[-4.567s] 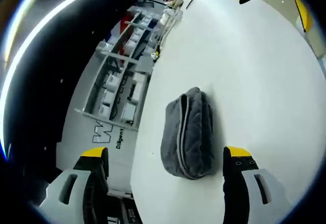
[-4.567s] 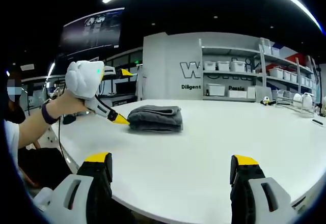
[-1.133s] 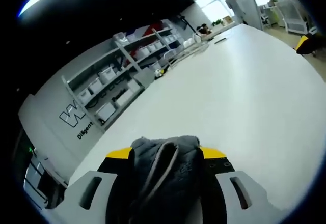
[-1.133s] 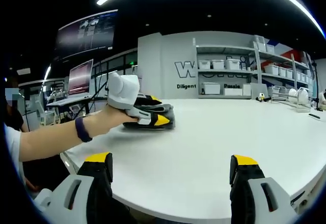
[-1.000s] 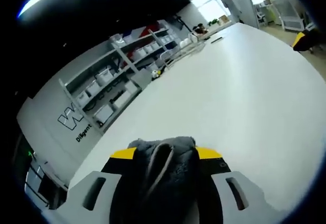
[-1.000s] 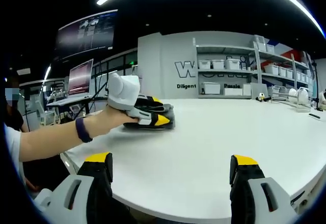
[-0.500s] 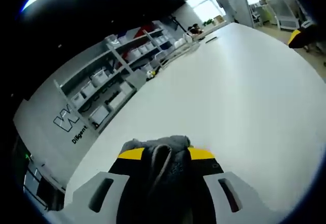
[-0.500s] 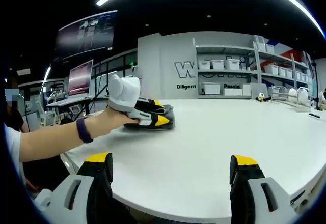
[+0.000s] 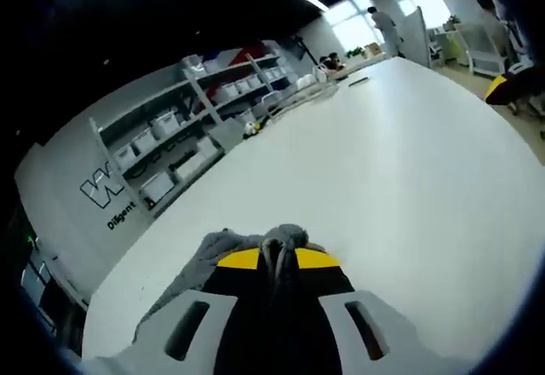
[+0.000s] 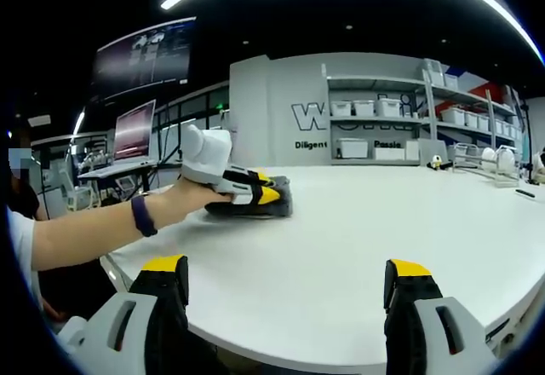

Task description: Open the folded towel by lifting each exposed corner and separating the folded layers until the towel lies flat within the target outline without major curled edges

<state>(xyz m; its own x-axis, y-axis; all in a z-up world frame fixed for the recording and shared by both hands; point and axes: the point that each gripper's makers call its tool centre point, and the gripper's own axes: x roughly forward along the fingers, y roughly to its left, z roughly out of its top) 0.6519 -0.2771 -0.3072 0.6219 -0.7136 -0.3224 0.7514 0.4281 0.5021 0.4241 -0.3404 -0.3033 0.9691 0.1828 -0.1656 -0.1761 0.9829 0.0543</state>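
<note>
The folded grey towel (image 10: 266,204) lies on the white table (image 10: 366,247) at its far left. My left gripper (image 9: 276,259) is shut on a bunched fold of the towel (image 9: 284,240), which pokes up between its yellow tips; more grey cloth trails off to the left. In the right gripper view the left gripper (image 10: 266,194) sits on top of the towel, held by a hand with a dark wristband. My right gripper (image 10: 289,271) stands open over the near table edge, well short of the towel, nothing between its fingers.
Shelving with white bins (image 10: 400,128) stands behind the table beside a wall with lettering. Small items and a rack (image 10: 498,170) sit at the table's far right. Monitors and a laptop (image 10: 132,141) are at the left. The table's wide middle is bare white surface.
My left gripper's jaws have narrowed and shut on the towel's top fold, pinching it into a ridge. The right gripper has stayed still and open.
</note>
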